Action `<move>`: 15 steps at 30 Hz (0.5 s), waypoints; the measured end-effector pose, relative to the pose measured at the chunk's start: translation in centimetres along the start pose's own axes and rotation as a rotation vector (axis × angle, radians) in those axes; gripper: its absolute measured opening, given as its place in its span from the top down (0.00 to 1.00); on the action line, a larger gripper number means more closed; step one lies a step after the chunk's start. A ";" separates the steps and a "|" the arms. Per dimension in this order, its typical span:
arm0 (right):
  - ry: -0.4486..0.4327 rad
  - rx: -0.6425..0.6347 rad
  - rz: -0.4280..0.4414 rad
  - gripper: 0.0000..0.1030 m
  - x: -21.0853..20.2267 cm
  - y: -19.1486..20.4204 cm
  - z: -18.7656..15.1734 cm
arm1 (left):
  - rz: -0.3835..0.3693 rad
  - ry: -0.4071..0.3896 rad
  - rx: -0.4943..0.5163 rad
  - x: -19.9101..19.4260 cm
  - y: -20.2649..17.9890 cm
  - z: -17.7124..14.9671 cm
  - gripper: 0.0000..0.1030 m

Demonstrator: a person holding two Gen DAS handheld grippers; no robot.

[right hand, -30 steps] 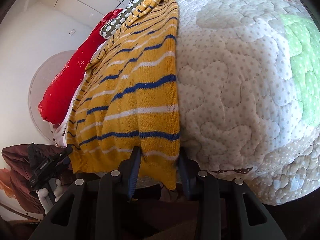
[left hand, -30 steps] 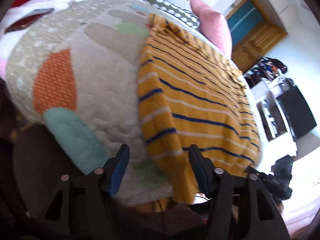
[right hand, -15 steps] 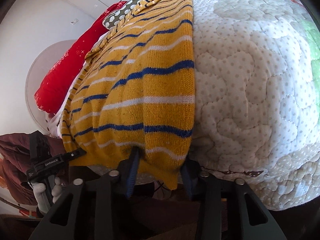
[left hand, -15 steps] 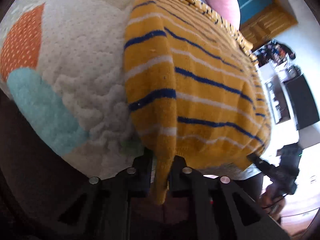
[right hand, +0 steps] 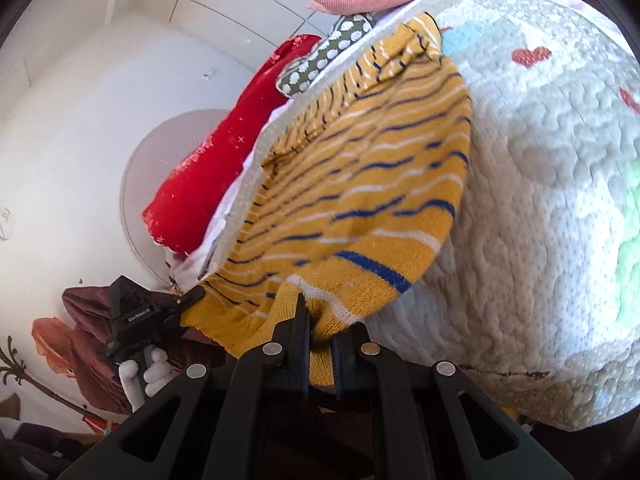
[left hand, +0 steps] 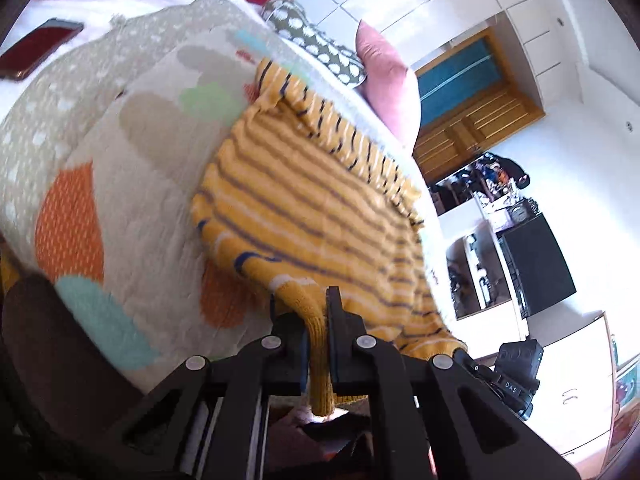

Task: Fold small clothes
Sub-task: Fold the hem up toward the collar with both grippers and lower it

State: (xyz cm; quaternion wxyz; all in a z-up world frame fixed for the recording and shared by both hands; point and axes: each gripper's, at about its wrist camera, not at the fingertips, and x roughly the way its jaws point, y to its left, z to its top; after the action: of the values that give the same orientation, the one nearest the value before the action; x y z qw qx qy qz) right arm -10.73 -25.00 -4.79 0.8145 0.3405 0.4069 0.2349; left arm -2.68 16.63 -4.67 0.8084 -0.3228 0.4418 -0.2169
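Yellow wool with thin blue and white stripes makes up the small sweater (left hand: pixel 320 216) that lies on a soft quilt (left hand: pixel 132 168) on the bed. The quilt is pale and bumpy, with orange, green and light blue patches. The near edge of the sweater is lifted off the quilt, and the rest of it lies on the quilt and looks wavy. The left gripper (left hand: pixel 318 320) has just closed its jaws, and now they pinch one near corner of the sweater, with a bit of the hem hanging down between them. The right gripper (right hand: pixel 320 322) has just closed its jaws too, and they pinch the other near corner. From the right wrist view, the left gripper (right hand: pixel 160 308) shows at the far end of the hem, with a hand in a white glove (right hand: pixel 140 376) under it. At the far end of the bed there is a pink pillow (left hand: pixel 394 84), a dark pillow with white dots (left hand: pixel 312 40) and a big red cushion (right hand: pixel 224 148). A dark red phone (left hand: pixel 38 50) lies on the bed, well apart from the sweater.
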 end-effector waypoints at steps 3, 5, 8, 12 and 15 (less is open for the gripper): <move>-0.031 -0.006 0.038 0.91 -0.4 0.8 2.4 | -0.005 -0.013 -0.001 0.6 -0.7 2.3 0.94; -0.053 -0.003 0.046 0.91 -0.3 1.2 4.3 | -0.004 -0.026 0.009 1.0 -1.3 3.9 0.94; -0.085 -0.016 0.025 0.91 -0.1 1.7 7.4 | -0.009 -0.054 0.011 1.4 -1.9 6.8 0.93; -0.106 -0.043 -0.007 0.91 0.9 2.5 12.1 | -0.016 -0.056 0.007 3.7 -2.8 10.5 0.93; -0.121 -0.075 -0.035 0.91 1.9 3.5 15.5 | 0.001 -0.061 0.017 5.4 -3.8 13.7 0.93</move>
State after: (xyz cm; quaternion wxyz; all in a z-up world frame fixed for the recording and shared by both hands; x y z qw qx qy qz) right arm 2.71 -27.06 3.64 0.8538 0.3161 0.3536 0.2147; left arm 11.52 15.08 0.43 0.8244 -0.3221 0.4153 -0.2103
